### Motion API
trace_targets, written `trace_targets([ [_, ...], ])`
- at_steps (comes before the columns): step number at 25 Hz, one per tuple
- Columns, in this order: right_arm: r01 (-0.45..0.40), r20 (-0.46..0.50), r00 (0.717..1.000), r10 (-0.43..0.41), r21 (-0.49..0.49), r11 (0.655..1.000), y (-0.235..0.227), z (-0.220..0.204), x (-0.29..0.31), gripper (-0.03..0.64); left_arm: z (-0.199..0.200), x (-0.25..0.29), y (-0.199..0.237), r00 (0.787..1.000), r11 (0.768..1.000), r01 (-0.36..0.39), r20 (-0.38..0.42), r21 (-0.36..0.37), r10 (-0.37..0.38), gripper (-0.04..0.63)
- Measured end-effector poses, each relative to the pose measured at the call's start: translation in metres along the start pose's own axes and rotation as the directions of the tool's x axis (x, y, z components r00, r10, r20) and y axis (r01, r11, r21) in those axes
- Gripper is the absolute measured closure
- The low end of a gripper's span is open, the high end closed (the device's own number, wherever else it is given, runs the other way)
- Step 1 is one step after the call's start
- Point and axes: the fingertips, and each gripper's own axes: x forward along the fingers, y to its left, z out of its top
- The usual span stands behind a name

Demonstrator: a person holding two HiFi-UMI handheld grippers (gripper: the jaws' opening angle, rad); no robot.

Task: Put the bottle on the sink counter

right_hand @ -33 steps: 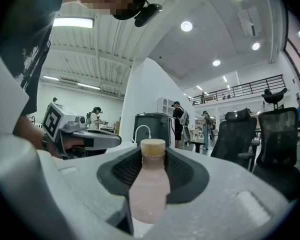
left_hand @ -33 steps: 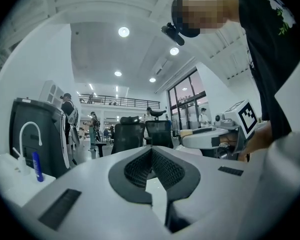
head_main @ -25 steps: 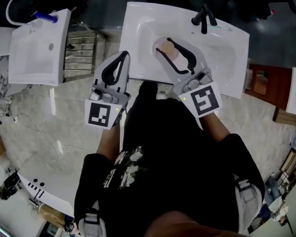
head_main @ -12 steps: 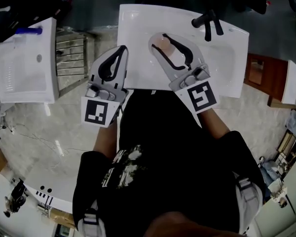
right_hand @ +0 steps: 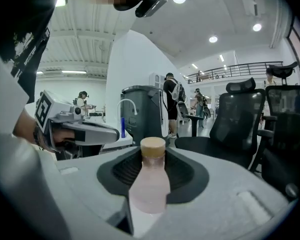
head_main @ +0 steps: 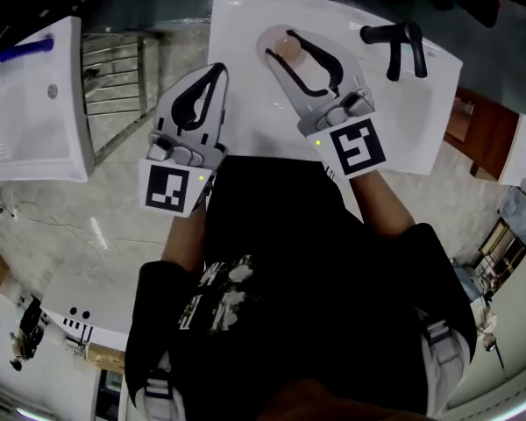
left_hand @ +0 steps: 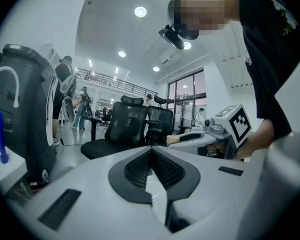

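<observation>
A pale pink bottle (head_main: 288,49) with a tan cap is held between the jaws of my right gripper (head_main: 285,36), above the basin of the white sink (head_main: 245,16). In the right gripper view the bottle (right_hand: 150,186) stands upright between the black pads, cap up, with the right gripper (right_hand: 153,156) shut on it. My left gripper (head_main: 216,70) hovers at the sink's left front edge, shut, holding nothing. In the left gripper view its pads (left_hand: 151,151) meet at the tip. A black faucet (head_main: 396,39) stands at the sink's far right.
A second white sink (head_main: 35,112) with a blue item (head_main: 22,49) stands at the left, and a metal rack (head_main: 114,60) lies between the two sinks. Brown wooden furniture (head_main: 469,130) is at the right. Black office chairs (right_hand: 240,119) and several people stand further off.
Both grippers have moved further out over the sink, the right one still carrying the bottle. The head view has shifted, so the faucet now sits more to the right.
</observation>
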Motion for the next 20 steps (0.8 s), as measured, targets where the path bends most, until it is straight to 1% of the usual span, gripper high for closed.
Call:
trace_targets([
  [2,-0.015,-0.017,1.000,0.015,-0.006,1.000,-0.001,-0.012,0.009,0.483,-0.010,0.006,0.003,1.000,1.000,-0.013,-0.001,-0.019,0.013,0.581],
  [6,-0.027,-0.049,0.998,0.028,0.020,0.999,-0.008,-0.036,0.027,0.483,-0.034,0.023,0.006,1.000,0.999,0.001,-0.030,-0.043,-0.002,0.581],
  [11,-0.050,-0.098,0.994,0.054,0.036,0.998,-0.021,-0.069,0.082,0.483,-0.068,0.051,0.043,0.998,0.997,-0.012,-0.068,-0.075,0.007,0.581],
  [15,-0.057,-0.127,0.990,0.061,0.033,0.998,-0.025,-0.088,0.107,0.483,-0.090,0.062,0.058,0.995,0.999,-0.003,-0.098,-0.045,-0.001,0.581],
  [18,-0.056,-0.133,0.989,0.059,0.031,0.998,-0.028,-0.096,0.116,0.483,-0.099,0.070,0.060,0.995,0.999,-0.006,-0.098,-0.051,0.001,0.581],
  [20,-0.055,-0.145,0.988,0.059,0.028,0.998,-0.030,-0.103,0.121,0.483,-0.106,0.073,0.060,0.994,0.999,0.001,-0.112,-0.037,-0.005,0.581],
])
